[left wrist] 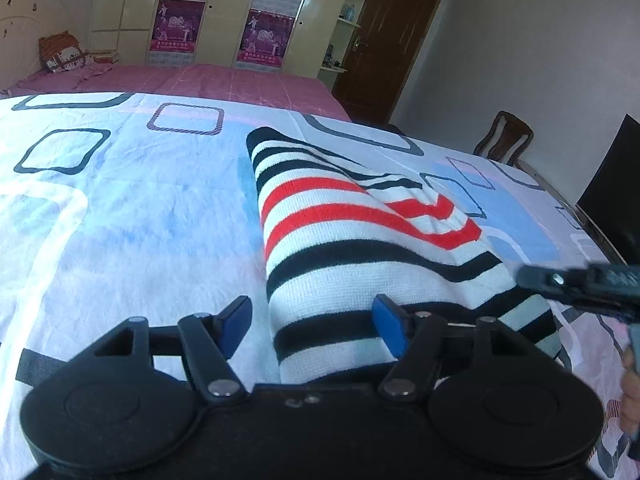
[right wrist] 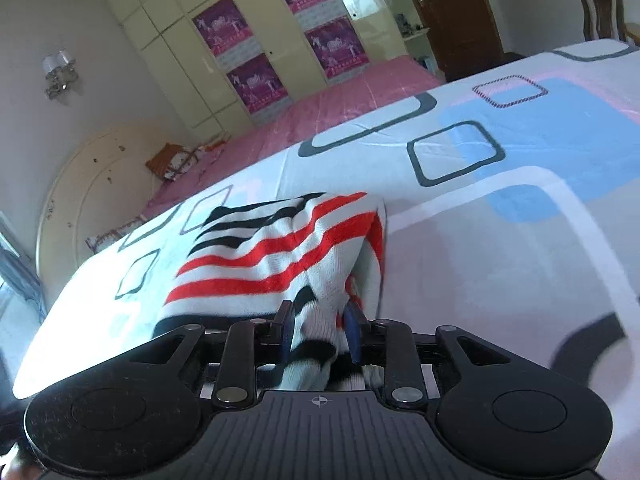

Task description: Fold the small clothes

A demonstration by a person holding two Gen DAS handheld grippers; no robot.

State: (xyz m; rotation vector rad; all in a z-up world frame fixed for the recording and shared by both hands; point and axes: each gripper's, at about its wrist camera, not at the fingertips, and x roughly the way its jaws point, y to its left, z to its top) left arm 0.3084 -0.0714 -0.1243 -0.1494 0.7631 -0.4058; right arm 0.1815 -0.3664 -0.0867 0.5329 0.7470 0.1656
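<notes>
A knit sweater (left wrist: 340,232) with white, black and red stripes lies folded on a bed sheet (left wrist: 120,220) printed with blue patches and dark squares. My left gripper (left wrist: 314,328) stands open over the sweater's near left edge: one blue pad is over the sheet, the other over the knit, neither pressing. My right gripper (left wrist: 576,284) comes in from the right at the sweater's near right side. In the right wrist view my right gripper (right wrist: 320,332) is shut on a bunched corner of the sweater (right wrist: 280,252), which rises off the sheet (right wrist: 500,240) toward the jaws.
Beyond the sheet lies a pink bedspread (left wrist: 224,80) with a cushion (left wrist: 64,52) on it. Behind stand a cream wardrobe with purple posters (left wrist: 264,36) and a brown door (left wrist: 392,40). A wooden chair (left wrist: 504,140) and a black screen (left wrist: 616,192) stand at the right.
</notes>
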